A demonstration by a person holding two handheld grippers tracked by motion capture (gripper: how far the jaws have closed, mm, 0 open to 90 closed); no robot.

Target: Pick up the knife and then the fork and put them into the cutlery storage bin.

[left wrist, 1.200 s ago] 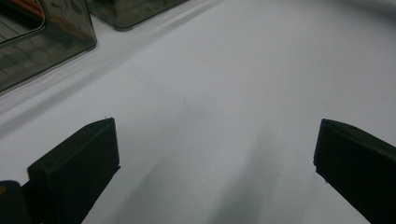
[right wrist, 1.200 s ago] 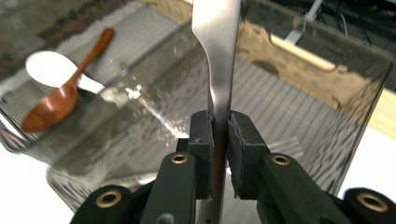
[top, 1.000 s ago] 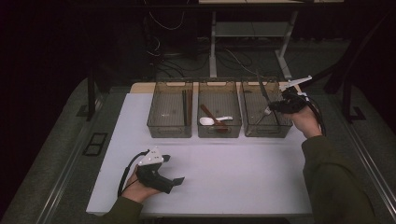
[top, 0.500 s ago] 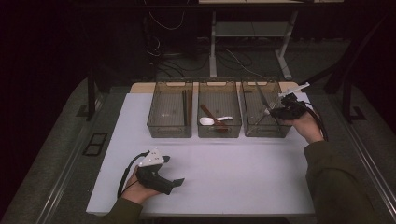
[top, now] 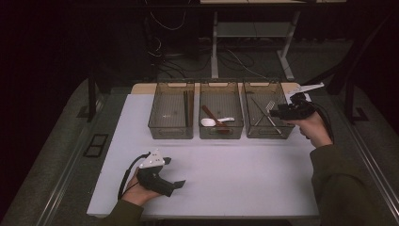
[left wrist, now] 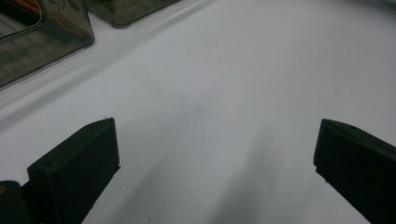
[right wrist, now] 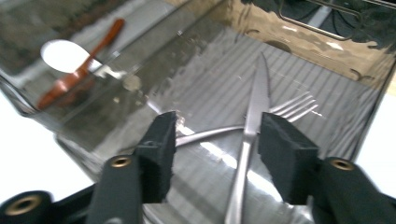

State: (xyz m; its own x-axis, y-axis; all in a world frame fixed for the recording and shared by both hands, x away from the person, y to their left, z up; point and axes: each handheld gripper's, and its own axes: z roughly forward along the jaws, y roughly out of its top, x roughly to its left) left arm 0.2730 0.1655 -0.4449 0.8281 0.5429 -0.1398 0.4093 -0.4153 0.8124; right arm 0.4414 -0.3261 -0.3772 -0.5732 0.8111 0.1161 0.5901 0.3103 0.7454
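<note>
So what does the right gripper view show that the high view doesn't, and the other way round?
Right gripper view: the knife with its serrated edge, lying across the fork, and the right gripper, its jaws just opened, nothing gripped between them. High view: the left gripper resting open on the white table, and the left bin with dark chopsticks. Both: the right bin with its cutlery, and the middle bin with a white spoon and a brown spoon.
</note>
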